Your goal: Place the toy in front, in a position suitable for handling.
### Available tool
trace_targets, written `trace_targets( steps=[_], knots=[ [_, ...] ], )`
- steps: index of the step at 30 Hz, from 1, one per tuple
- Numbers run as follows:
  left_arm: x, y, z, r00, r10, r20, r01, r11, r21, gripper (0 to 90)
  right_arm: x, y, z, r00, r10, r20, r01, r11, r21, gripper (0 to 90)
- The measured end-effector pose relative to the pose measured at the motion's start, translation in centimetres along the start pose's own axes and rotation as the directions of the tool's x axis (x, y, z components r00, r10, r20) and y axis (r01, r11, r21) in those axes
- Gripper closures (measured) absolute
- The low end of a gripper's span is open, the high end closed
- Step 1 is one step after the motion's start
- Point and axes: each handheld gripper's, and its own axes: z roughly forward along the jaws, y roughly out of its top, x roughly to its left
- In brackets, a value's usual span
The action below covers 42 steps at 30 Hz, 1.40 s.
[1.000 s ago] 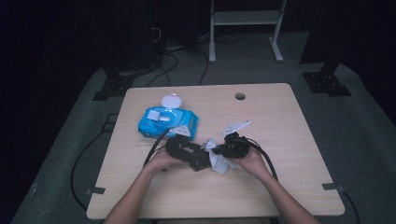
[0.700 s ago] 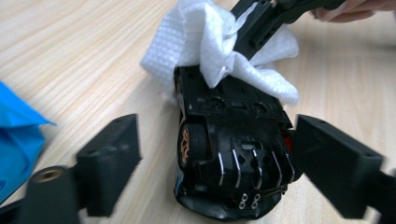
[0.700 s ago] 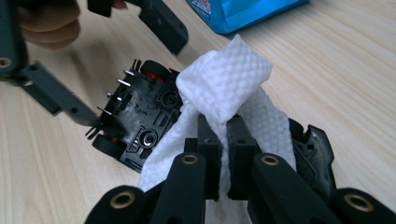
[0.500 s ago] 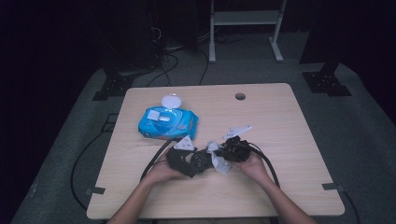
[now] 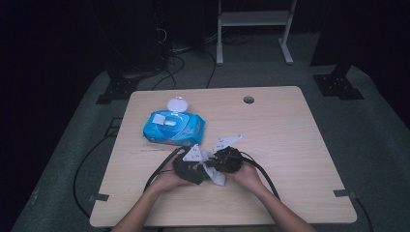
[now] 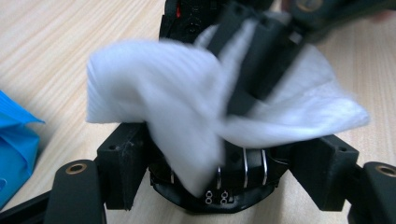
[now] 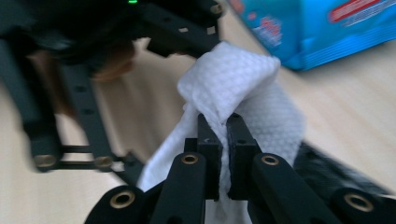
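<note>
wipes pack (image 5: 174,128) close behind, bare table (image 5: 290,140) right

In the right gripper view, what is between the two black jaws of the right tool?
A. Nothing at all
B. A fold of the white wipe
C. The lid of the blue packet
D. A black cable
B. In the right gripper view the right tool has its jaws closed together on a fold of the white wipe, while the blue packet lies apart on the table behind.
</note>
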Motion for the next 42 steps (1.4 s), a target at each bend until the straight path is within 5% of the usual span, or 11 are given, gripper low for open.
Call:
trace_targets(
  steps=[4, 8, 12, 15, 20, 23, 25, 28, 32, 36, 42],
  knots=[
    [0.2, -0.1, 0.0, 1.0000, 0.001, 0.007, 0.000, 1.0000, -0.005, 25.9, -1.7, -0.8, -1.2, 0.9956, 0.022, 0.091, -0.021, 0.9997, -0.013, 86.0],
    [0.1, 0.1, -0.1, 1.0000, -0.003, 0.007, 0.003, 0.9996, -0.026, 25.9, -3.0, -2.2, -3.2, 0.9902, 0.051, 0.131, -0.052, 0.9986, 0.007, 86.0],
    [0.1, 0.3, 0.0, 0.9999, -0.006, 0.008, 0.007, 0.9994, -0.035, 25.9, -1.9, -2.7, -3.6, 0.9962, 0.028, 0.082, -0.030, 0.9992, 0.026, 86.1],
    [0.1, 0.3, 0.0, 1.0000, 0.003, 0.002, -0.003, 1.0000, -0.007, 26.0, -0.4, -1.9, -2.4, 0.9999, 0.009, -0.011, -0.009, 0.9999, 0.011, 86.1],
    [0.1, 0.2, 0.1, 1.0000, 0.002, 0.003, -0.002, 1.0000, -0.008, 26.0, 0.2, -0.5, -0.6, 0.9998, -0.017, -0.007, 0.017, 0.9999, -0.001, 86.1],
    [0.2, 0.1, 0.1, 1.0000, 0.000, 0.005, 0.000, 0.9999, -0.011, 26.0, -0.5, -0.1, -0.3, 0.9988, -0.008, 0.048, 0.008, 1.0000, -0.002, 86.1],
    [0.2, 0.0, 0.1, 1.0000, -0.001, 0.007, 0.001, 1.0000, -0.008, 26.1, -2.2, -0.4, -0.9, 0.9934, 0.026, 0.111, -0.025, 0.9996, -0.012, 86.1],
    [0.3, 0.1, 0.0, 1.0000, 0.000, 0.008, 0.000, 1.0000, -0.008, 26.1, -4.7, -1.4, -2.4, 0.9847, 0.103, 0.140, -0.100, 0.9946, -0.027, 86.1],
    [0.3, 0.2, 0.0, 0.9999, -0.006, 0.011, 0.006, 0.9998, -0.019, 26.1, -5.8, -3.1, -4.3, 0.9766, 0.129, 0.172, -0.128, 0.9917, -0.018, 86.1],
    [0.4, 0.4, 0.0, 0.9999, -0.006, 0.011, 0.007, 0.9997, -0.025, 26.1, -5.1, -4.6, -5.6, 0.9785, 0.114, 0.172, -0.116, 0.9933, 0.001, 86.1],
    [0.3, 0.4, 0.1, 0.9999, 0.004, 0.013, -0.004, 0.9998, -0.020, 26.1, -2.4, -3.6, -4.6, 0.9956, 0.056, 0.075, -0.057, 0.9983, 0.012, 86.1]
  ],
)
